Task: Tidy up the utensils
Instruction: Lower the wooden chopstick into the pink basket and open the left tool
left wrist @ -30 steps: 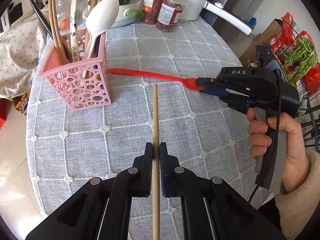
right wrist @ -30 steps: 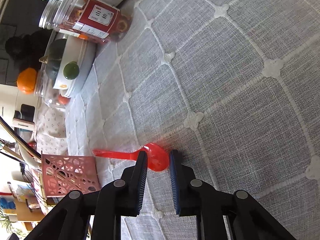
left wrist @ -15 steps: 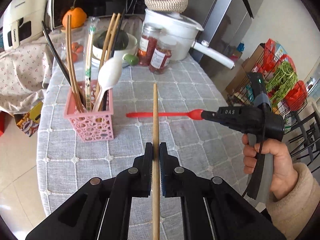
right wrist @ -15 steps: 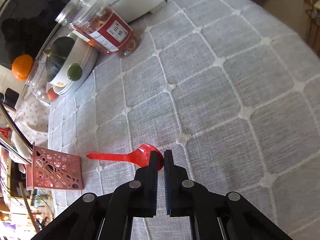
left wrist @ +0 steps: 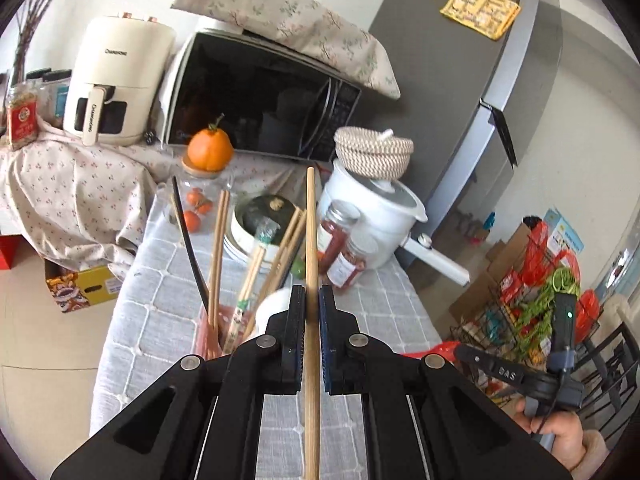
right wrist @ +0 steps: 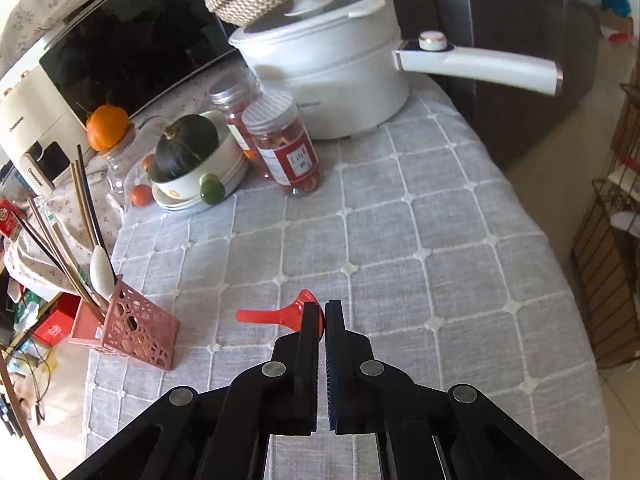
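Note:
My left gripper (left wrist: 311,300) is shut on a long wooden chopstick (left wrist: 311,240) that points forward and up, held above the table. Behind its jaws stands the pink perforated utensil basket (left wrist: 208,332) with several chopsticks (left wrist: 218,248) and a white spoon (left wrist: 272,304). My right gripper (right wrist: 322,312) is shut on the bowl of a red plastic spoon (right wrist: 276,315), held above the tablecloth with its handle pointing left. The basket (right wrist: 132,328) stands to the lower left in the right wrist view. The right gripper (left wrist: 464,354) also shows at the right of the left wrist view.
At the back of the grey checked tablecloth (right wrist: 400,220) stand a white pot with a long handle (right wrist: 332,64), two red-labelled jars (right wrist: 288,148) and a bowl holding a dark squash (right wrist: 188,152). A microwave (left wrist: 260,100) and an air fryer (left wrist: 116,80) are behind.
Both grippers rose and tilted up from the table. The right one lifted the red spoon off the cloth; the left one kept the chopstick and now looks across the room.

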`<state>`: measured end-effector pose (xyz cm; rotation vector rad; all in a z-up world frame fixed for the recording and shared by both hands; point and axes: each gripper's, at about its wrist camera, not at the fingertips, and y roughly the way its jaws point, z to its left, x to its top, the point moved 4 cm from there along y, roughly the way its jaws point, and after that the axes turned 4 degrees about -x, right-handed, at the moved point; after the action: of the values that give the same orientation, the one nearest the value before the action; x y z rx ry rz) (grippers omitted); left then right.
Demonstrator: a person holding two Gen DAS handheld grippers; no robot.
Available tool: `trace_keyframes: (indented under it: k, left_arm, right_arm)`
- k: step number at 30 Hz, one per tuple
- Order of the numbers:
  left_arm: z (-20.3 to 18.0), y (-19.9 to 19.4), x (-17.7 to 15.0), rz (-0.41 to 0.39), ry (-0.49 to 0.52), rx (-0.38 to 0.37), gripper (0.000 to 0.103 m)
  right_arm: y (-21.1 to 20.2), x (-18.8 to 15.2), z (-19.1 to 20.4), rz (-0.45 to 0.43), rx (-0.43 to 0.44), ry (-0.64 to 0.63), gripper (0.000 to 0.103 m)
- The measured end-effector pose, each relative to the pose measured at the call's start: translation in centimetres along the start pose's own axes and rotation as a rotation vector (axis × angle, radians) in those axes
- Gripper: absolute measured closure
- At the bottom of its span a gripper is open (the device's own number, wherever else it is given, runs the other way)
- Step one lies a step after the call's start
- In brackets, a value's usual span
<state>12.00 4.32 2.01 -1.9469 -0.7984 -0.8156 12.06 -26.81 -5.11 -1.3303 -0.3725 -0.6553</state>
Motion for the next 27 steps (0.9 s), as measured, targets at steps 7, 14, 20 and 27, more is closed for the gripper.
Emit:
trace_keyframes:
  k: [7, 14, 20, 27]
  left_arm:
    - [3.1, 0.1, 2.5, -0.269, -0.035, 0.107, 0.096]
    - [4.0, 1.1, 3.4, -0.423, 0.006, 0.229, 0.096]
    - [4.6, 3.3, 2.8, -0.472, 0.073, 0.323, 0.096]
    - [6.6, 5.6, 1.8, -0.434, 0.045, 0.327, 0.096]
  right_arm:
    - [-2.8, 2.1, 0.7, -0.087, 0.006, -0.039, 0.102]
    - [-3.6, 2.7, 1.7, -0.111, 0.027, -0.071, 0.101]
    - [-3.9, 2.6, 3.2, -0.111, 0.047, -0.131, 0.102]
    - [-6.3, 2.9, 5.1, -0.167, 0.069, -0.194, 0.102]
